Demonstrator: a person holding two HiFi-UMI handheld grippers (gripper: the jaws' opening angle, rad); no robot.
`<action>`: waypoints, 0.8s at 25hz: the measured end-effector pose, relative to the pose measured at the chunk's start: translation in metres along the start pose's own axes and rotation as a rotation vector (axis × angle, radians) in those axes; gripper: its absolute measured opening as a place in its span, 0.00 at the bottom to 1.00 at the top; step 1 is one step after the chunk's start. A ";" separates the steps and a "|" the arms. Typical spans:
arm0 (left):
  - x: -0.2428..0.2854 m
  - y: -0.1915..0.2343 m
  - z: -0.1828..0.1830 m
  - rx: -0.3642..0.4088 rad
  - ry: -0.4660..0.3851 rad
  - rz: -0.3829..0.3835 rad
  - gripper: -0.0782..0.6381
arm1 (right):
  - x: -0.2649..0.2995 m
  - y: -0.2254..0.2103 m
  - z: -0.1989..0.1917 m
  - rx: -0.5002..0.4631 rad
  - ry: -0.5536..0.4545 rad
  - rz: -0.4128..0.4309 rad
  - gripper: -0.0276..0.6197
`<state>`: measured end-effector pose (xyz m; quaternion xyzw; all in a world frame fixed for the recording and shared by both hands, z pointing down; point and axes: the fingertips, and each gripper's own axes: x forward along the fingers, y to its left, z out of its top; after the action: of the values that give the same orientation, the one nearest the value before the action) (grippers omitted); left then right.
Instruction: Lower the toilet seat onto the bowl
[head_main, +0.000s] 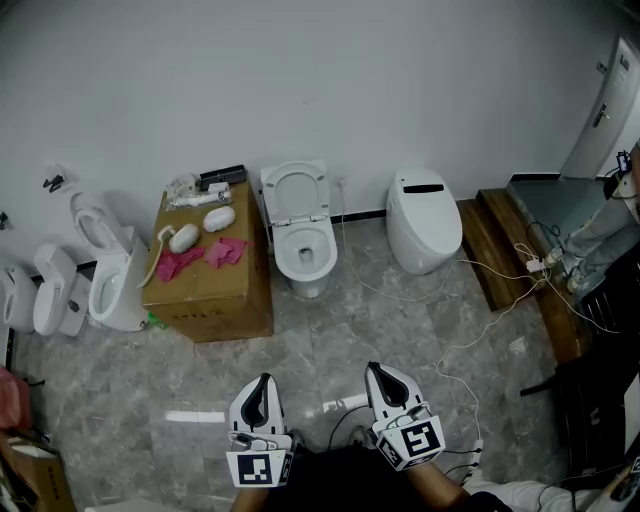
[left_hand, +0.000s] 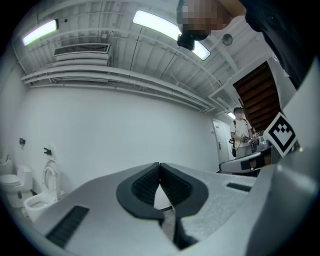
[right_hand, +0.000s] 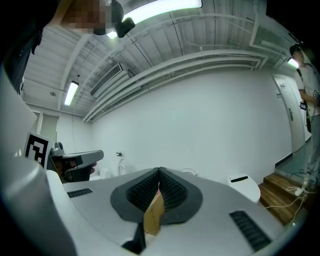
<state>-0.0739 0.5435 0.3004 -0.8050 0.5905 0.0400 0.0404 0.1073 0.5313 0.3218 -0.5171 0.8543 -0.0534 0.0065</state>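
Across a grey marble-patterned tile floor (head_main: 330, 335), seen from the head view, the white ceramic toilet (head_main: 303, 258) stands against the white wall with its white oval seat (head_main: 294, 192) tipped upright above the open bowl, so the lowering has not yet begun. Both tools are held low and close to the wearer's body, well apart from the toilet. The left gripper (head_main: 264, 382) and the right gripper (head_main: 377, 372) point toward it, both clenched and empty, which looks like a carrying posture ahead of an approach. A brown cardboard box (head_main: 215, 295) just beside the toilet serves as a stand for crumpled pink cloths (head_main: 200, 256) and small white fittings (head_main: 200, 228). A white closed-lid smart toilet (head_main: 423, 222) sits on the toilet's other side, with a thin white cable (head_main: 470, 335) running over the floor near dark wooden steps (head_main: 497, 250). More white toilets (head_main: 110, 285) stand at the left, apparently sample units.

From the left gripper view, the dark ribbed pads (left_hand: 145, 186) meet tip to tip with nothing between them, aimed roughly level at bare wall. A person (left_hand: 242, 135) stands by a door at far right.

From the right gripper view, the jaws are likewise pressed together on nothing. The brown sliver in the gap below the tips is judged to be the cardboard box beyond, not something held.

No brand name or lettering is legible in any view. The only printed marks are the black-and-white square markers (head_main: 262, 468) on each gripper's cube.
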 end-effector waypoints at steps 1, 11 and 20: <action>0.001 -0.006 0.002 0.001 -0.008 -0.004 0.12 | -0.003 -0.004 -0.001 -0.005 0.003 0.004 0.08; 0.005 -0.070 -0.007 -0.010 -0.022 0.028 0.12 | -0.036 -0.047 -0.015 -0.014 0.021 0.053 0.08; 0.022 -0.079 -0.018 0.020 -0.002 0.042 0.12 | -0.029 -0.065 -0.015 0.001 0.010 0.069 0.08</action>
<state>0.0081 0.5441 0.3173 -0.7920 0.6076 0.0358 0.0480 0.1772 0.5285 0.3414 -0.4871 0.8715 -0.0562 0.0042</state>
